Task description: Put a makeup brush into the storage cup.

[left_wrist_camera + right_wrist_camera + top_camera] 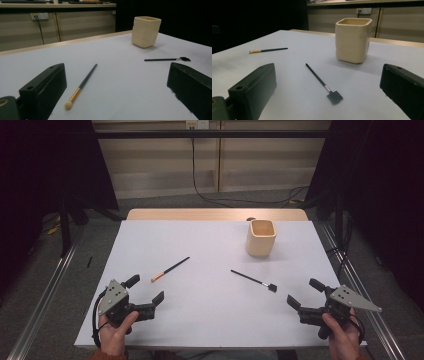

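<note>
A white-topped counter with a wooden far edge stands in a dim room, with pale wall panels, a socket and trailing black cables in the upper middle of the high view and dark curtains at the upper left and upper right.

Two brushes lie flat on the counter. The gold-banded brush sits left of centre in the high view, slanted, its pale tip toward the lower left and its black handle toward the upper right; in the left gripper view it lies between the jaws, tip nearest the camera. The flat black brush lies right of centre, its square head toward the lower right; in the right gripper view it runs from the middle of the frame down to its head between the jaws. The two brushes are well apart, with bare counter between them.

A cream square cup stands upright in the upper right part of the counter, beyond the flat black brush and not touching it.

The left hand-held gripper rests at the lower left of the high view, jaws spread wide and holding nothing, just short of the gold-banded brush. The right hand-held gripper sits at the lower right, jaws likewise spread and empty, near the flat black brush's head. Nothing lies between either gripper and its nearest brush.
</note>
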Tool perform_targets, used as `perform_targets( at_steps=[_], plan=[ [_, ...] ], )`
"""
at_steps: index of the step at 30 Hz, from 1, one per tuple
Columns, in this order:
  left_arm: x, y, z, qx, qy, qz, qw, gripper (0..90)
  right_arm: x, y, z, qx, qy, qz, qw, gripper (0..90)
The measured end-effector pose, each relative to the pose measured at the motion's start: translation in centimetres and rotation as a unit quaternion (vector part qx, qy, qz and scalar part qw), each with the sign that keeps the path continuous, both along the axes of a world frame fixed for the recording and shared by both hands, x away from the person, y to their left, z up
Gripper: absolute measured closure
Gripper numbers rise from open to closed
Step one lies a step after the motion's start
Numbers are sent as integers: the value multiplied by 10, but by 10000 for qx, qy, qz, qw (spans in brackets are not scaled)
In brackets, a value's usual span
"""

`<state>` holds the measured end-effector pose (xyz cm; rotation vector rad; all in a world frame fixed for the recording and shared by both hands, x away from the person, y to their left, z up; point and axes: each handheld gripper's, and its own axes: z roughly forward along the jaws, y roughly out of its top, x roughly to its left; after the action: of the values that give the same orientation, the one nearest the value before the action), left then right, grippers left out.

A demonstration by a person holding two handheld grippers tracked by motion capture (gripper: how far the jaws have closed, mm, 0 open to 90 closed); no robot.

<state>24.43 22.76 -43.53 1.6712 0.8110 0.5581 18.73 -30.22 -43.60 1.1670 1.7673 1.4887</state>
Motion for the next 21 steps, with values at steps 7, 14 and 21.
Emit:
perform_targets(
  at_steps=[7, 14, 21],
  plan=[
    [-4, 0, 2, 105, -62, -27, 9999, 25, 2, 4, 1, -1, -15, 161, 9999, 0],
    [-2, 5, 1, -128, 152, -5, 9998, 25, 2, 4, 0, -27, -7, 148, 9999, 0],
    [-4, 8, 4, -110, 188, -10, 9998, 25, 0, 6, 2, 23, -93, 150, 9998, 0]
  ],
)
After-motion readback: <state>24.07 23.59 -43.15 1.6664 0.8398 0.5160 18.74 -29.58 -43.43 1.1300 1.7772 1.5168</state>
